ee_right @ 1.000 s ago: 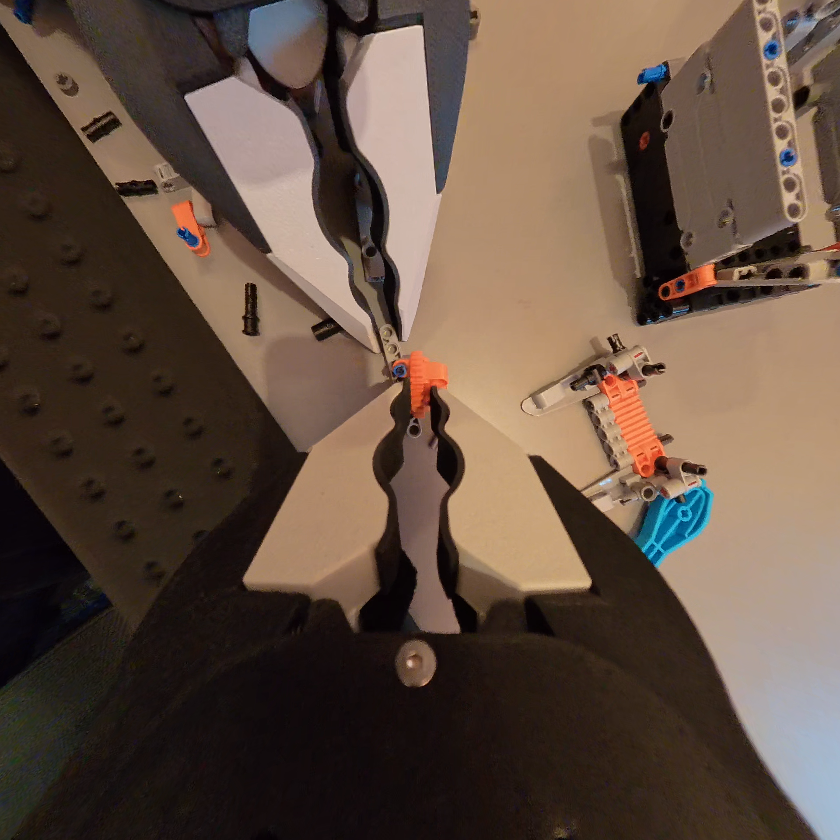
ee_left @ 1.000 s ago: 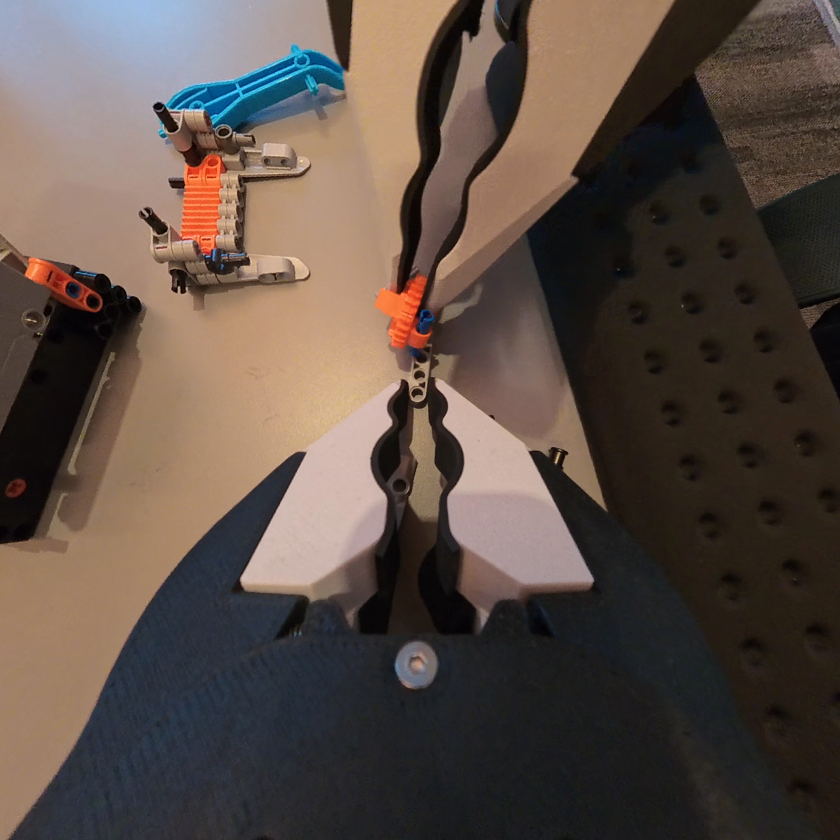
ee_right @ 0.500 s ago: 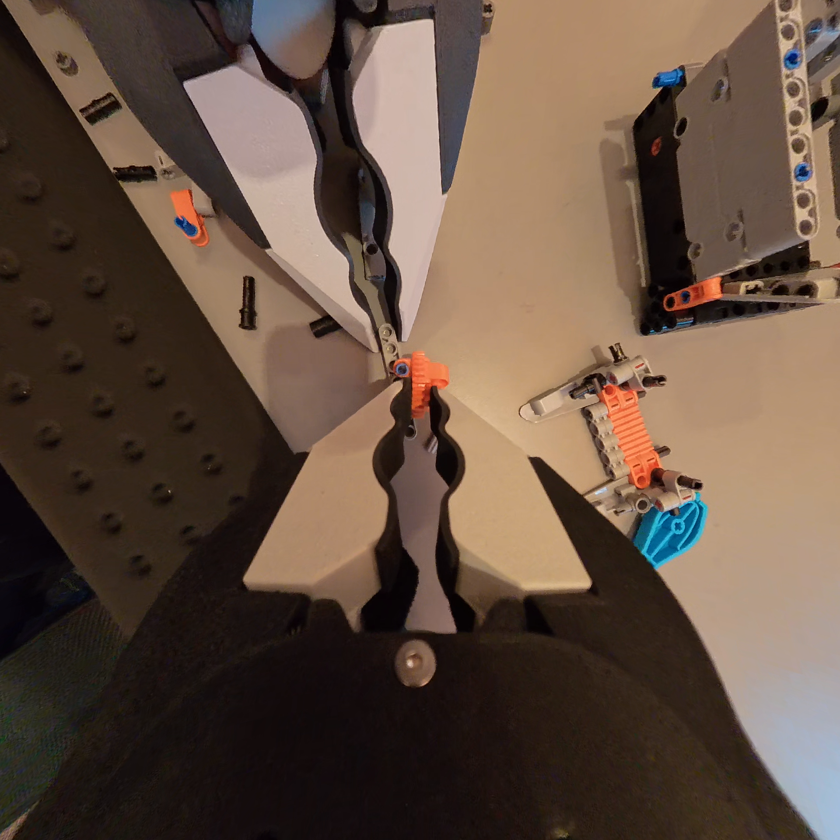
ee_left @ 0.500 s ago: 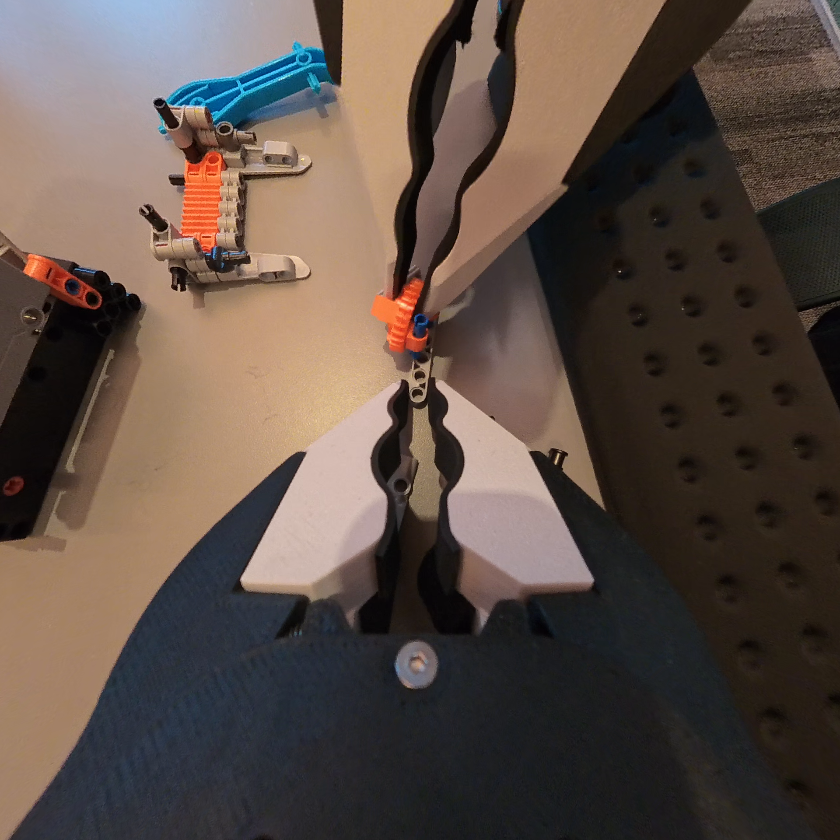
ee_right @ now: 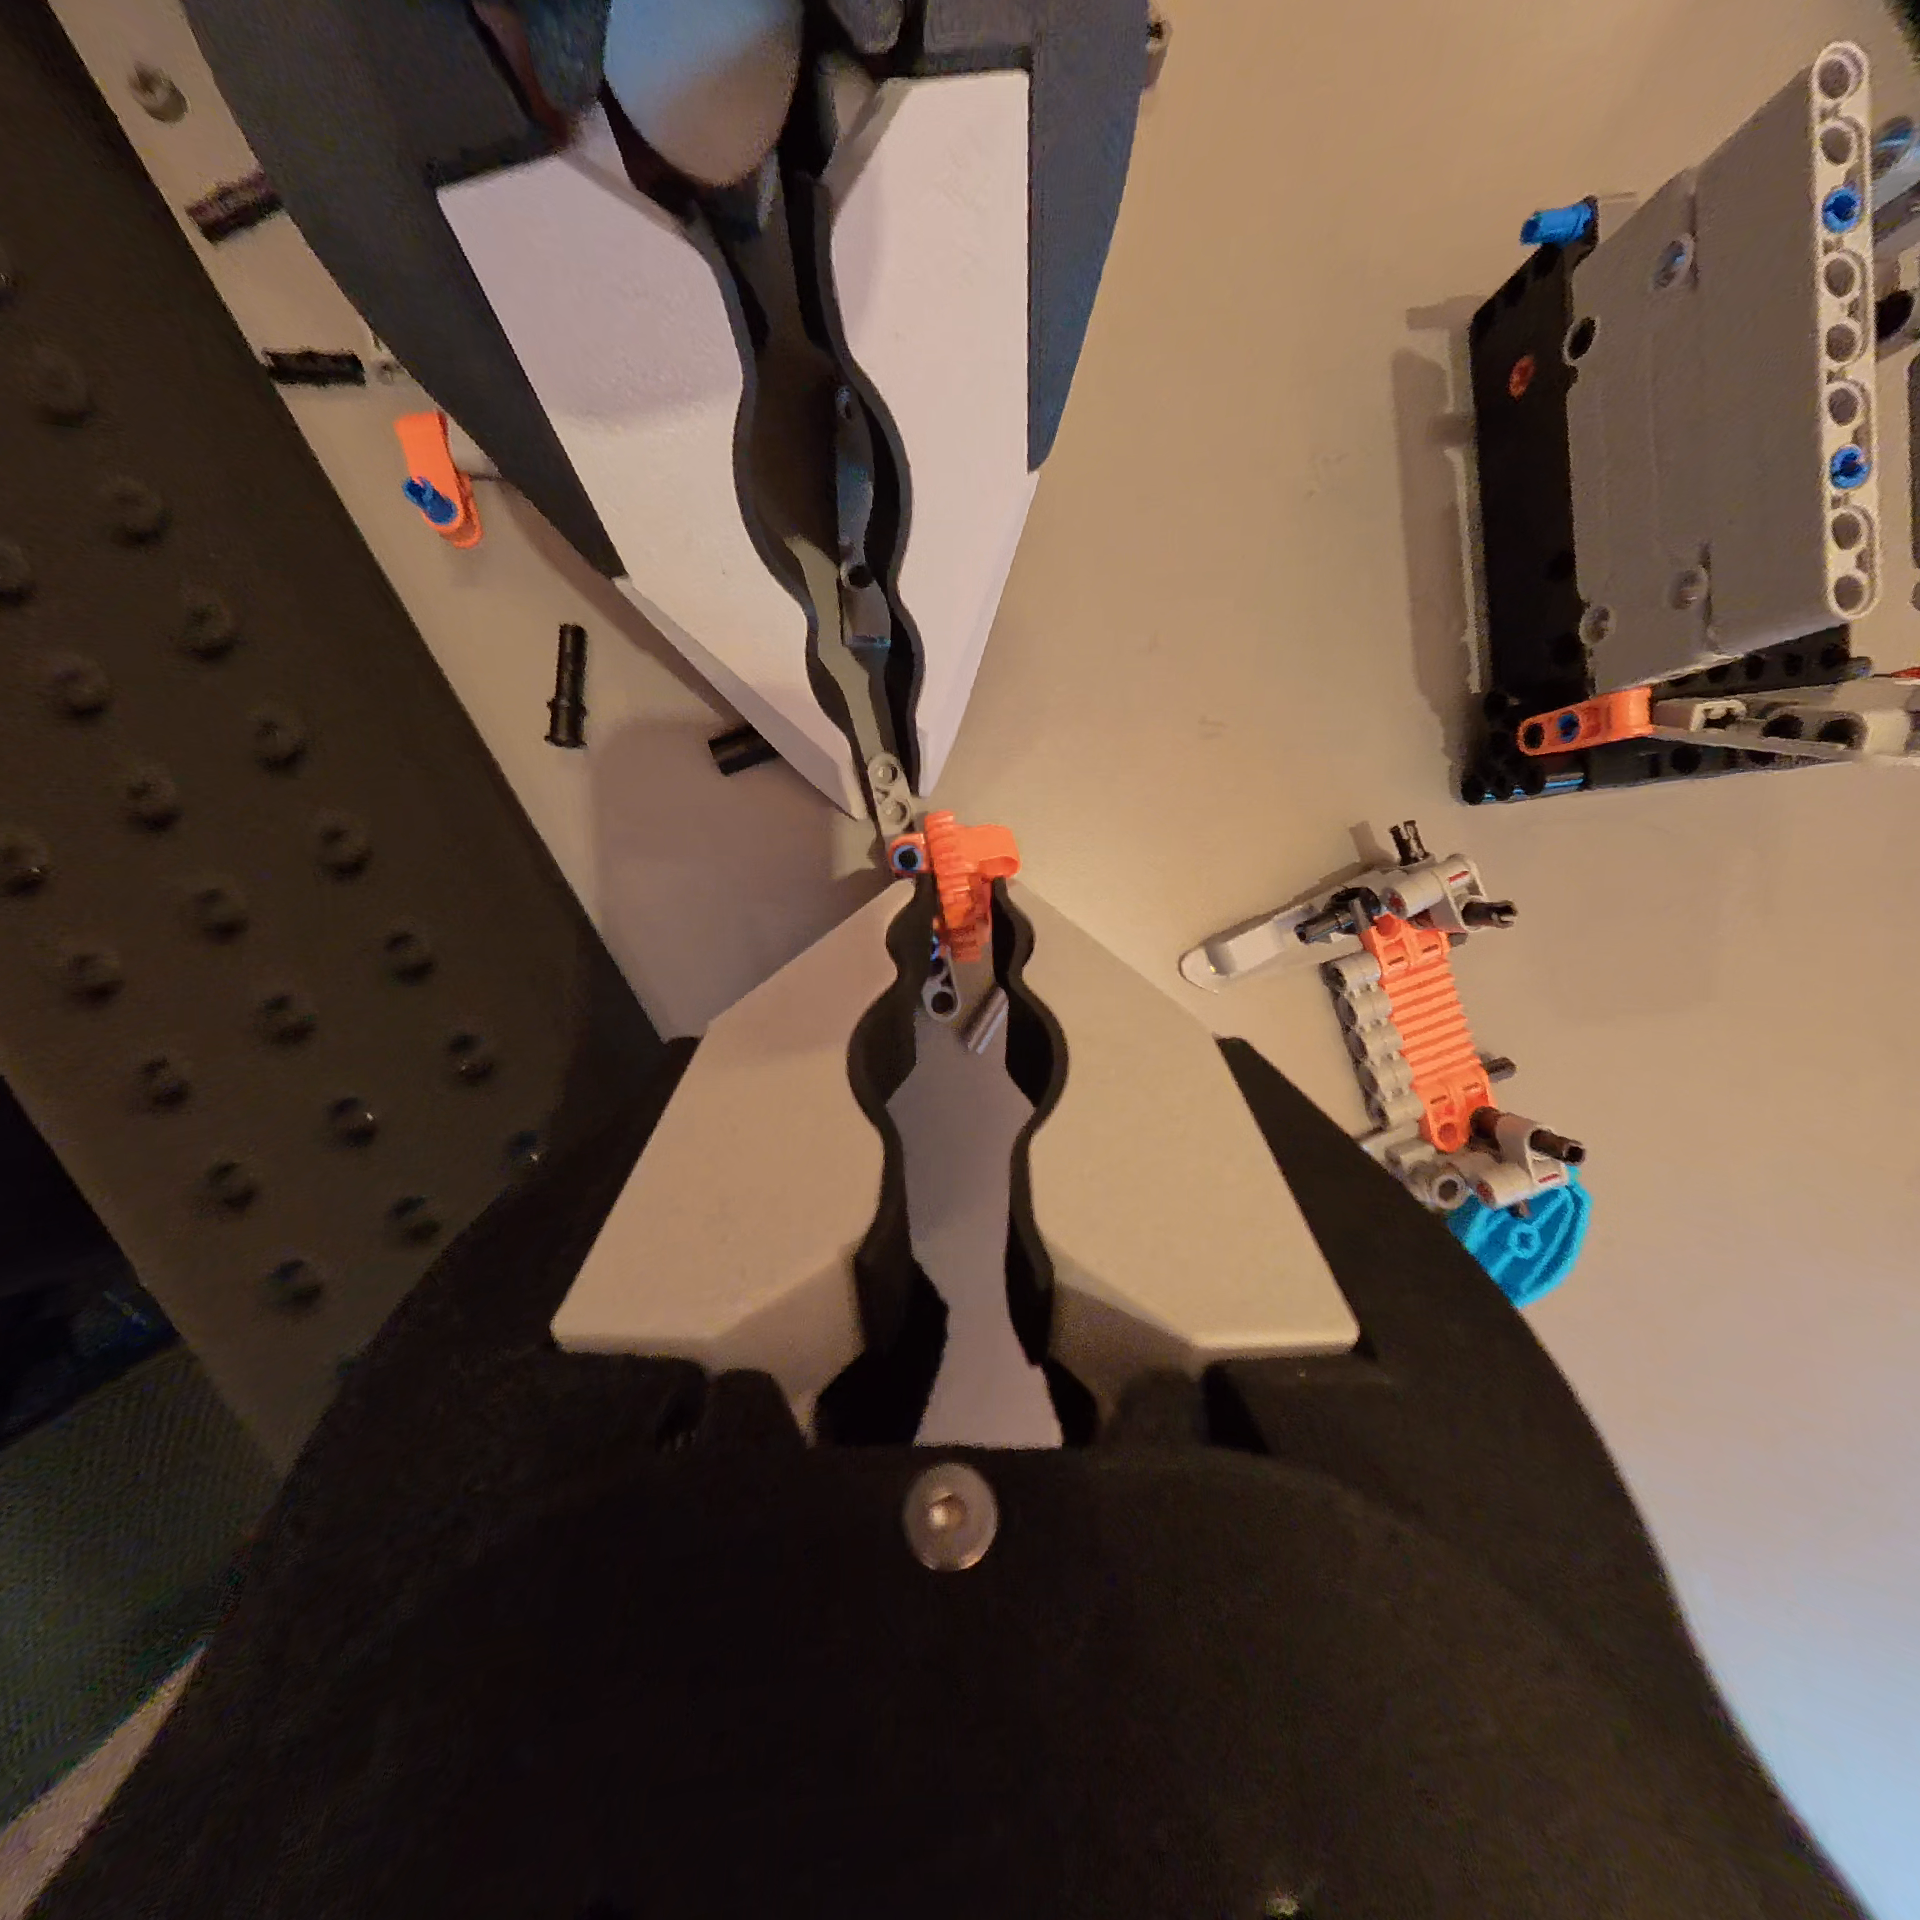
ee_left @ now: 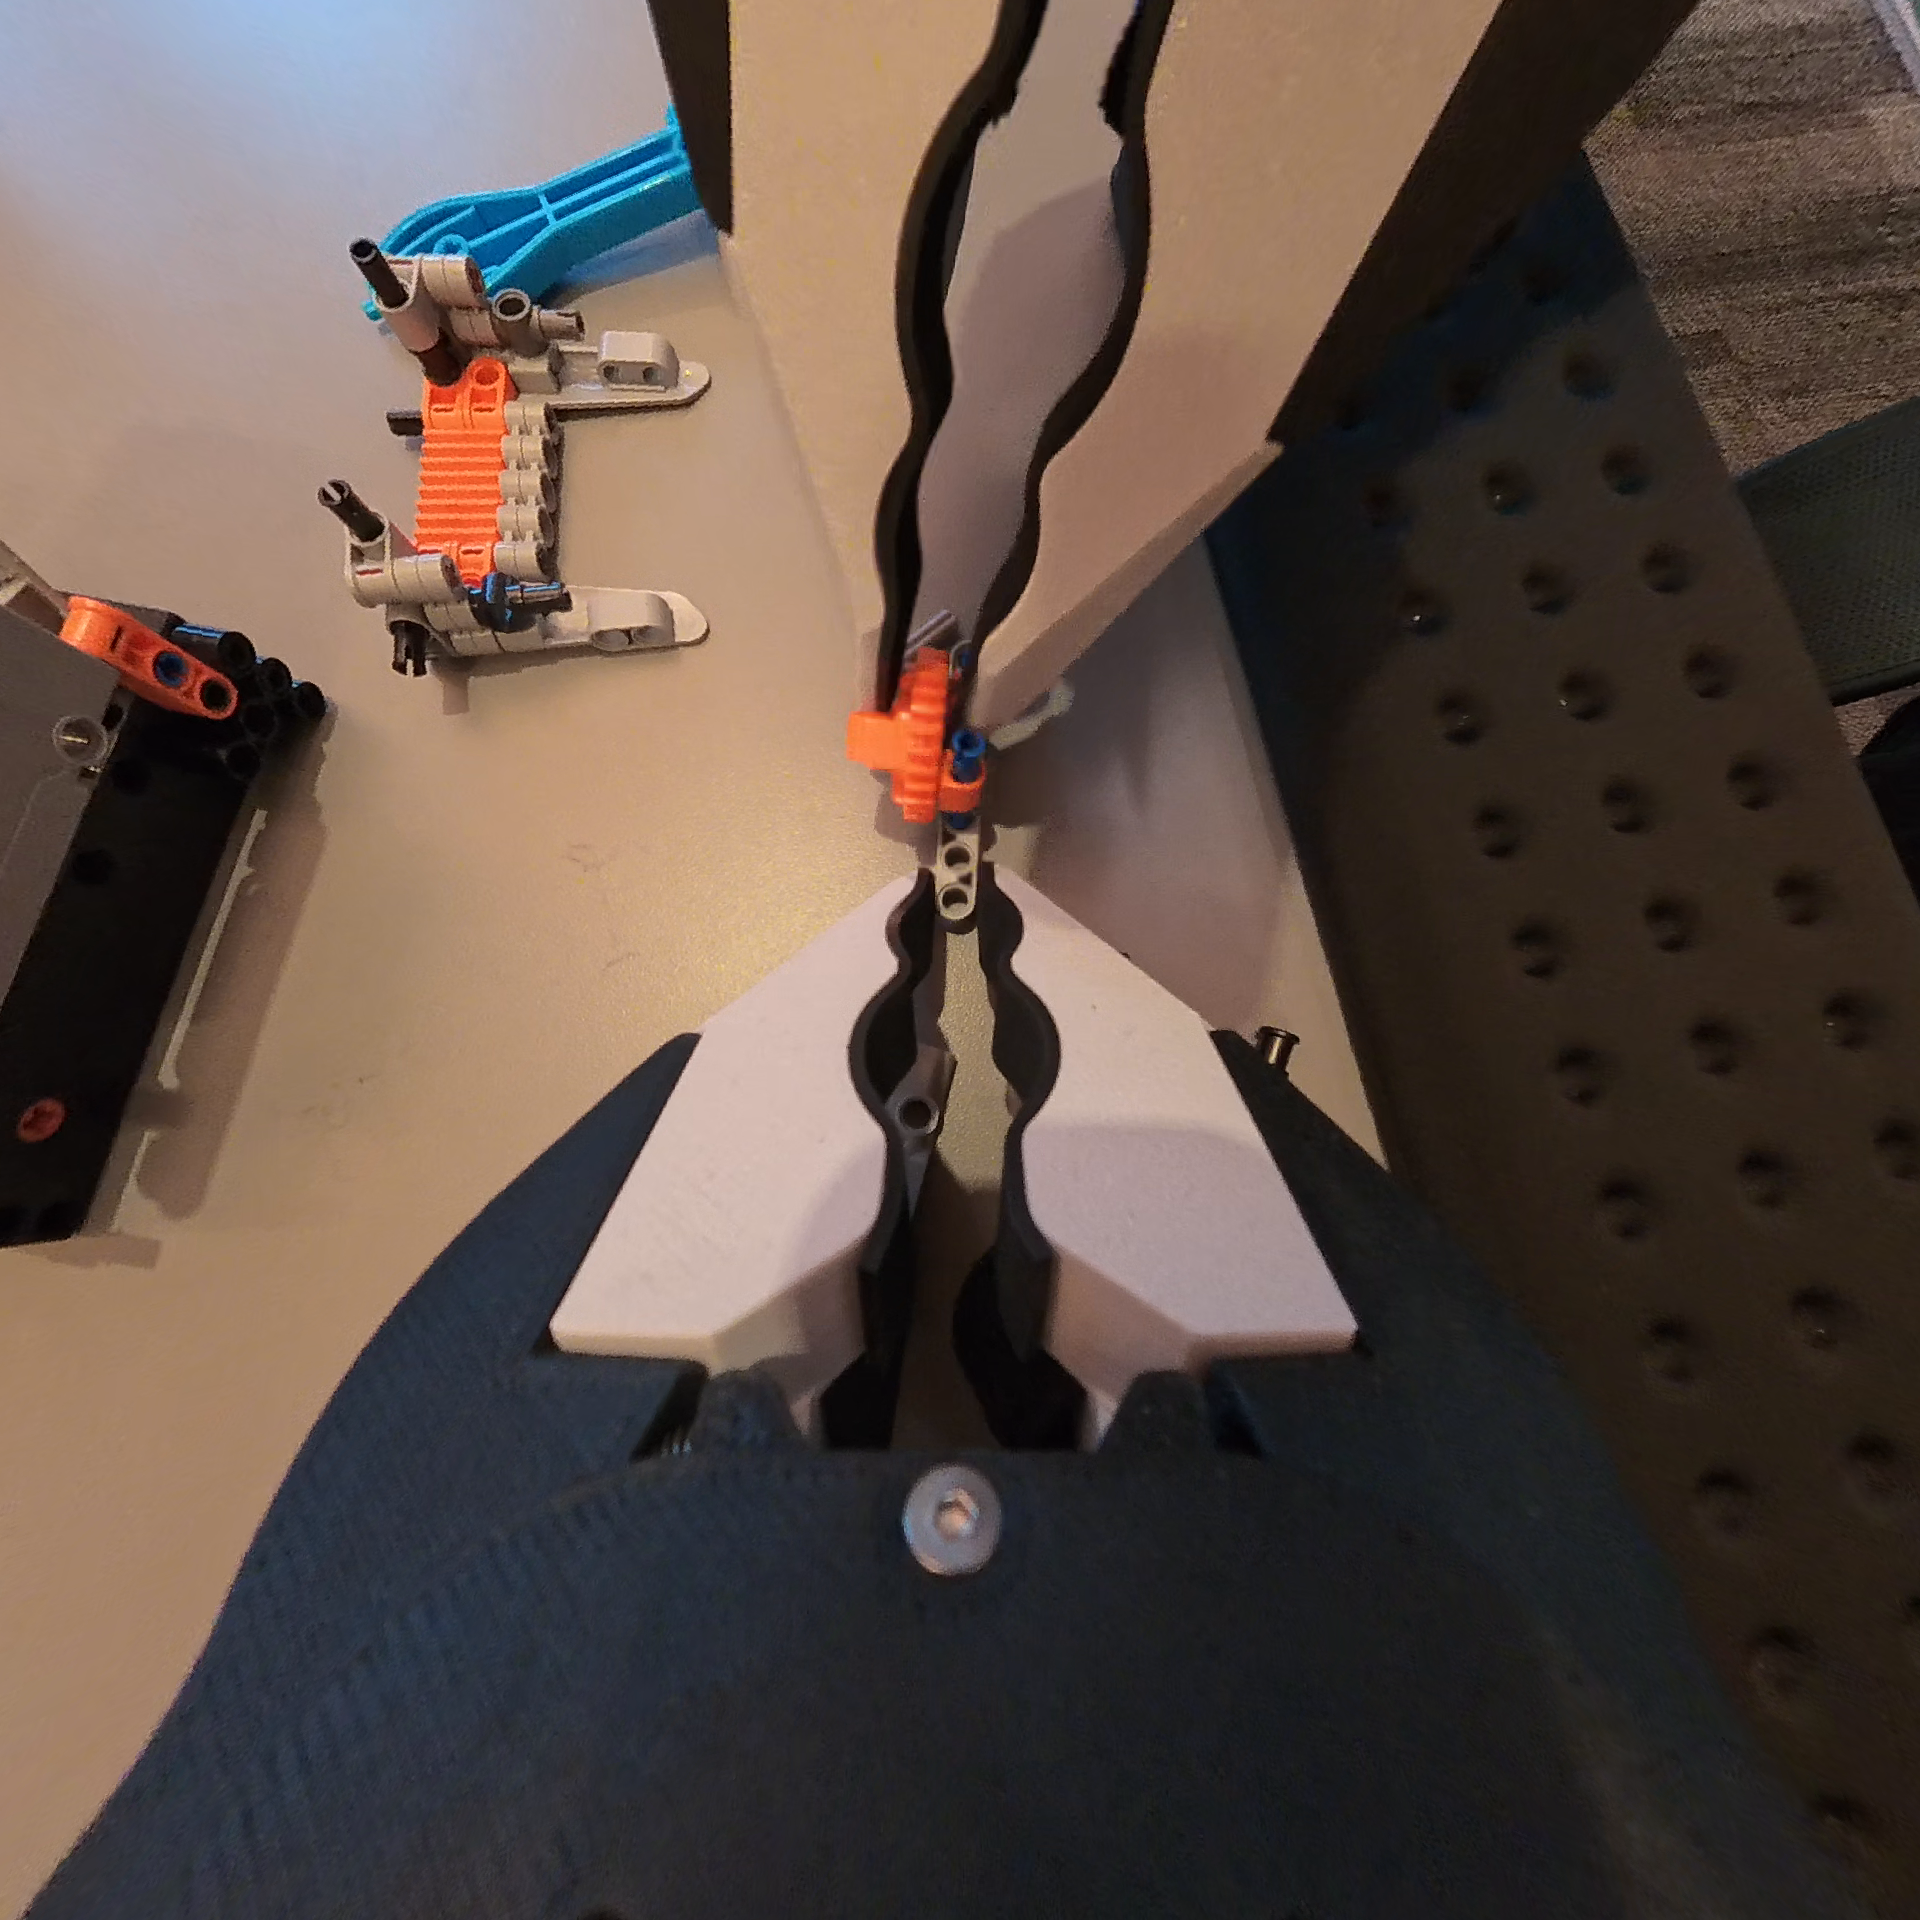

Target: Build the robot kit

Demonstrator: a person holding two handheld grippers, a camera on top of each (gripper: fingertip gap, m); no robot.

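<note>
your left gripper (ee_left: 958,902) pinches the grey beam (ee_left: 956,864), your right gripper (ee_right: 954,914) clamps the orange gear piece (ee_right: 961,878) just ahead: keep both grips closed and the blue pin (ee_left: 966,744) lined up with the beam's end hole.

Turquoise piece (ee_left: 540,218) partly behind hand-held gripper (ee_left: 940,665)

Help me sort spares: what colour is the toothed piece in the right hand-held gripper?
Orange; the toothed piece shows best in the right wrist view.

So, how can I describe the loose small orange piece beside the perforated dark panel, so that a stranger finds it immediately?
Start at the perforated dark panel along the table edge. Beside it, on the beige table, lies the small orange piece. Unlike the black pins nearby, it carries a blue pin.
</note>
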